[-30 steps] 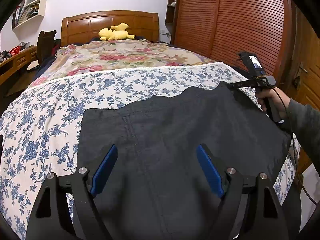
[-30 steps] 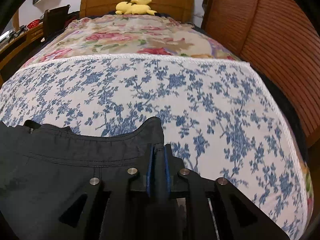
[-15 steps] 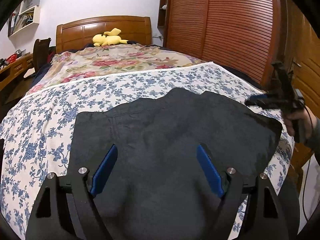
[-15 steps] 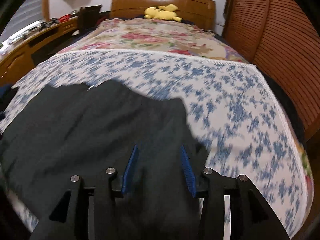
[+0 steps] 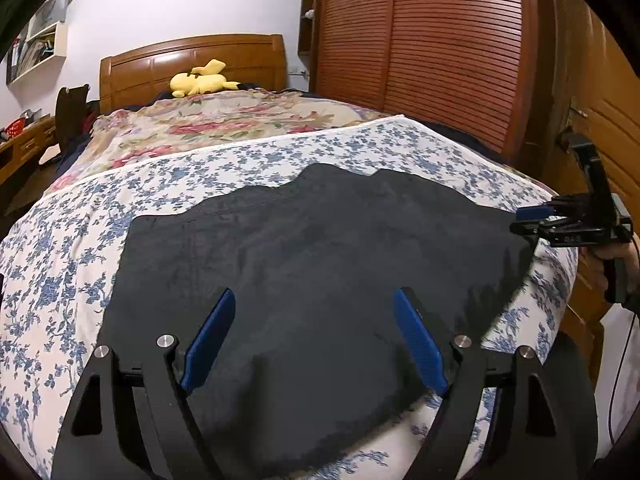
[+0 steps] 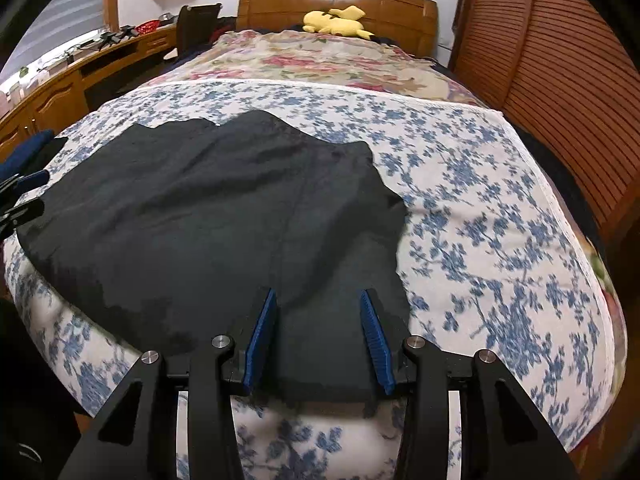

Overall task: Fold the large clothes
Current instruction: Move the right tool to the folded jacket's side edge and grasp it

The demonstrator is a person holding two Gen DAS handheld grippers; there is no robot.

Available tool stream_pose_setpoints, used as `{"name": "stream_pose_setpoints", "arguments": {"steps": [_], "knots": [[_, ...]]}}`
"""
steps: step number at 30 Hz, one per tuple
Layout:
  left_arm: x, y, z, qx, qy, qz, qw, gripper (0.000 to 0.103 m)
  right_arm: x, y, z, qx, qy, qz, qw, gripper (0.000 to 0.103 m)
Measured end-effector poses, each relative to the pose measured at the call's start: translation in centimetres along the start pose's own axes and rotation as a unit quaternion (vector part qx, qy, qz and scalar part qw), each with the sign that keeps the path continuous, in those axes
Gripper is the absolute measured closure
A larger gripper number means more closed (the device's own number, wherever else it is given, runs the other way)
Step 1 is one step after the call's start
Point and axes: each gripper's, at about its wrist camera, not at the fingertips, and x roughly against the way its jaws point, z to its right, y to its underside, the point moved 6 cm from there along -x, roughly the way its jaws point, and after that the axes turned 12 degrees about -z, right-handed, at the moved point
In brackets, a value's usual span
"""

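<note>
A large black garment lies spread flat on the blue-flowered bedspread at the foot of the bed; it also shows in the right wrist view. My left gripper is open and empty, above the garment's near edge. My right gripper is open and empty above the garment's near right corner. In the left wrist view the right gripper shows at the garment's right edge, jaws apart. The left gripper's blue pads show at the left edge of the right wrist view.
A yellow plush toy lies by the wooden headboard on a pink-flowered cover. A slatted wooden wardrobe stands along the right. A wooden desk and a chair stand on the left.
My right gripper opened and let go of the garment's edge, then drew back toward the foot of the bed. The garment settled flat. The left gripper pulled back a little, still open.
</note>
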Motion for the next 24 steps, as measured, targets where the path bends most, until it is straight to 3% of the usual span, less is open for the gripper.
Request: {"name": "stream_pose_setpoints", "arguments": {"steps": [4, 16, 24], "knots": [[0.0, 0.6, 0.8, -0.003, 0.005, -0.003, 1.0, 0.021, -2.1, 1.4, 0.7, -0.03, -0.017, -0.036, 0.999, 0.058], [-1.1, 2.3, 2.5, -0.018, 0.007, -0.025, 0.9995, 0.021, -2.6, 1.7, 0.1, -0.044, -0.006, -0.028, 0.999, 0.056], [-2.6, 3.4, 2.8, -0.026, 0.005, -0.05, 0.9984, 0.021, -1.0, 2.5, 1.1, -0.057, 0.025, -0.021, 0.998, 0.037]]}}
